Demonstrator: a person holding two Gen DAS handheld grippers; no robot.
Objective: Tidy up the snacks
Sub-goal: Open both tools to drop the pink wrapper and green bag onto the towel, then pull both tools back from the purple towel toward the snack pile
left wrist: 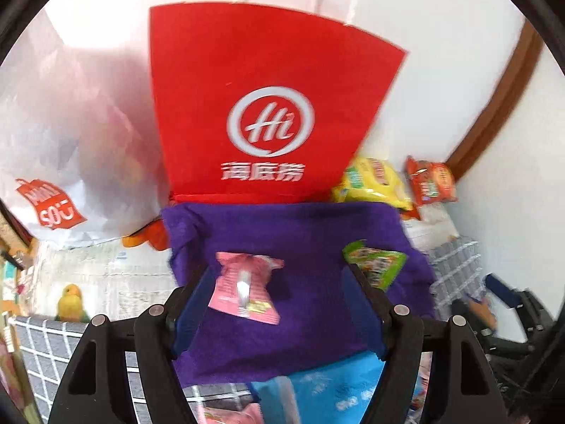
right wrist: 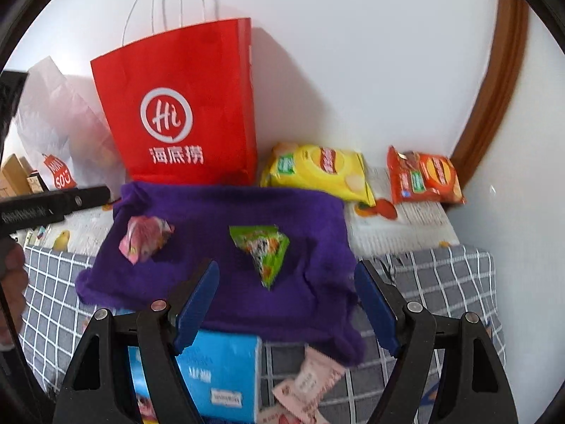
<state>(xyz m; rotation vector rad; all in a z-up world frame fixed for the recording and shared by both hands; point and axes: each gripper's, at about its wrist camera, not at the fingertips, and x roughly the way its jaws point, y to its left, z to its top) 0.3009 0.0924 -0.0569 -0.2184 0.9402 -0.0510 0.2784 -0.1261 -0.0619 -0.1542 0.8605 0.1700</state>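
Looking along the left gripper [left wrist: 279,304], I see its blue fingers spread wide and empty, straddling the pink snack packet [left wrist: 245,288] on the purple cloth [left wrist: 310,236], with the green triangular packet [left wrist: 376,263] just off the right finger; a careless close could bunch cloth instead of wrapper. From the right gripper [right wrist: 286,304], likewise agape and holding nothing, the green packet [right wrist: 263,249] lies just ahead, yellow chip bag [right wrist: 317,171] and orange packet [right wrist: 423,178] against the wall. What the red paper bag [right wrist: 180,113] holds, I cannot tell.

Left gripper [left wrist: 279,282] stood open over purple cloth [left wrist: 282,233]; pink packet [left wrist: 243,286] left, green packet [left wrist: 376,263] right.
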